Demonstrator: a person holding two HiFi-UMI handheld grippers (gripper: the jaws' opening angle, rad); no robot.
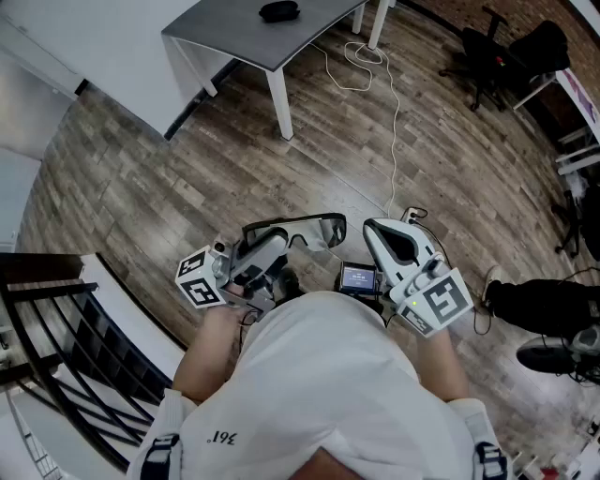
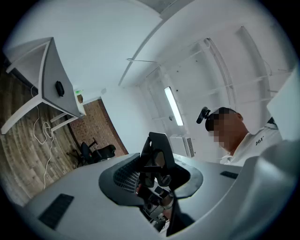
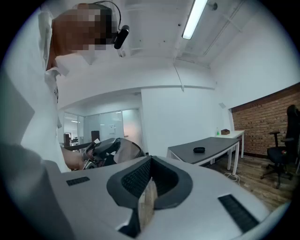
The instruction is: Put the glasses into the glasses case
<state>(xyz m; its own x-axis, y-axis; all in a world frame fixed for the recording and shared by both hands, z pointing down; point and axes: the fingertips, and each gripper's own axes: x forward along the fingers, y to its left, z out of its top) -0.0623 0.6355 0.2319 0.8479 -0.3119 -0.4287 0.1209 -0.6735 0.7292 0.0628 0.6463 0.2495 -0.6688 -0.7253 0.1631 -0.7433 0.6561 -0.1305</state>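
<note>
My left gripper (image 1: 272, 240) is shut on a pair of black wrap-around glasses (image 1: 302, 230), held in the air above the wooden floor in front of the person's body. In the left gripper view the glasses (image 2: 157, 157) stand upright between the jaws of that gripper (image 2: 159, 180). The right gripper (image 1: 377, 228) hovers just right of the lenses, shut and empty; its own view shows its jaws (image 3: 147, 187) pressed together. A small black glasses case (image 1: 278, 11) lies on the grey table (image 1: 234, 37) far ahead. The case also shows small on the table in the left gripper view (image 2: 59, 88) and the right gripper view (image 3: 199, 150).
A white cable (image 1: 389, 103) runs over the wooden floor from the table towards the person. Black office chairs (image 1: 497, 47) stand at the far right. A black railing (image 1: 56, 328) is at the left. A small screen (image 1: 359, 277) sits between the grippers.
</note>
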